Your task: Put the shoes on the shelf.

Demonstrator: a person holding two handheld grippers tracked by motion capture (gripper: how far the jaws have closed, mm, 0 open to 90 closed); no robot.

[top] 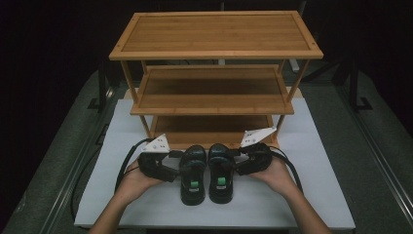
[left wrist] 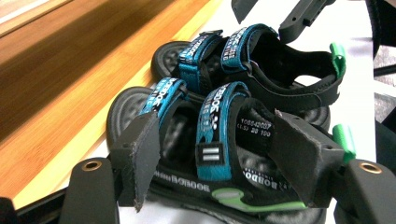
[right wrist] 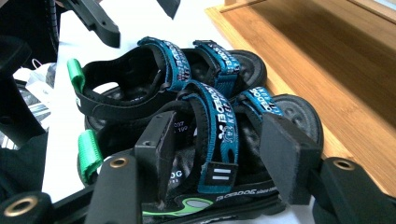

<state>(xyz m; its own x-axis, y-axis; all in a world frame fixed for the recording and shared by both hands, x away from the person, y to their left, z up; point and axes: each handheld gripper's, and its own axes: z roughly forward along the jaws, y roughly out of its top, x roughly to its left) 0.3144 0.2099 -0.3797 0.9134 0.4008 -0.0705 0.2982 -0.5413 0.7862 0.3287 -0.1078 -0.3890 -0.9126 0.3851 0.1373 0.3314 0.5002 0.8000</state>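
Your left tongs (top: 176, 165) stand at the outer side of the left sandal (top: 193, 174), jaws spread wide on either side of its blue straps; in the left gripper view the pads (left wrist: 140, 158) flank the strap without visibly pressing it. Your right tongs (top: 237, 162) stand likewise at the right sandal (top: 220, 171), jaws parted around its middle strap; whether a pad touches the strap is hard to judge. The two sandals lie side by side, just touching, toes toward the wooden rack (top: 214, 36), on the white counter (top: 302, 195) directly in front of the rack's lowest shelf (top: 209, 124). Each sandal carries a green heel tab (left wrist: 337, 58). Your hands (top: 130, 183) hold the grippers from below.
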